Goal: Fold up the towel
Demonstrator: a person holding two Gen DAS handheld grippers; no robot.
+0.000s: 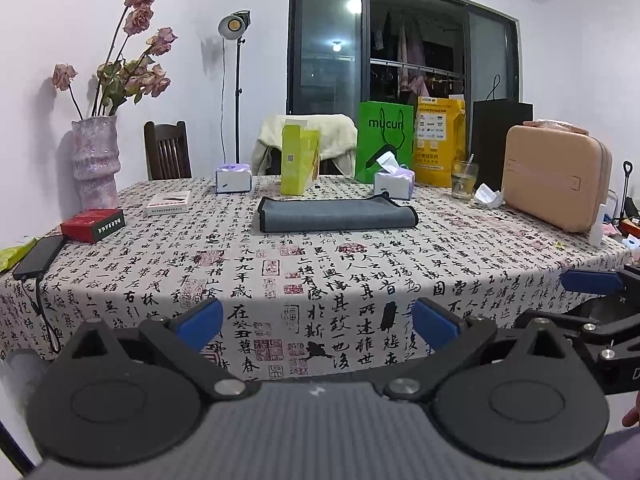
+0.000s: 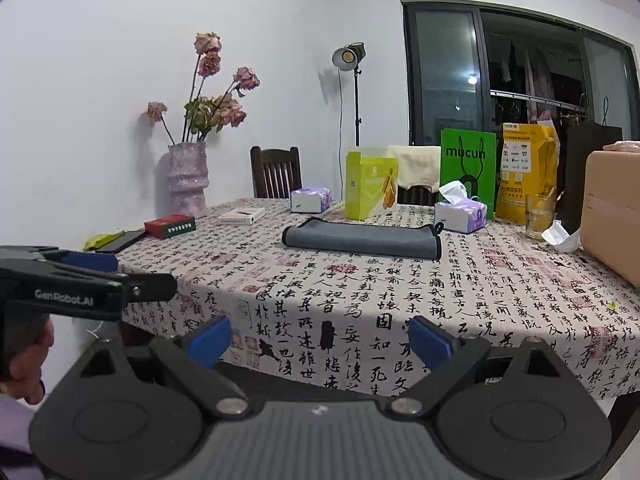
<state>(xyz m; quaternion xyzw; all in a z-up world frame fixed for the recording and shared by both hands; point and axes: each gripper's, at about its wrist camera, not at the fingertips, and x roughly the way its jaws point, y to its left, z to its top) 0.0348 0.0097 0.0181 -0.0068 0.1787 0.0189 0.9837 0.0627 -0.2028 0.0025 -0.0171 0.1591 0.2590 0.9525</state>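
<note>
A grey towel with black edging lies folded flat on the calligraphy tablecloth, in the middle toward the far side. It also shows in the right wrist view. My left gripper is open and empty, held off the table's near edge, well short of the towel. My right gripper is open and empty too, at the near edge. The right gripper's blue finger shows at the right of the left wrist view; the left gripper shows at the left of the right wrist view.
Behind the towel stand a yellow-green box, two tissue packs, a green bag, a yellow bag and a glass. A pink case is right. A vase, red box and phone are left.
</note>
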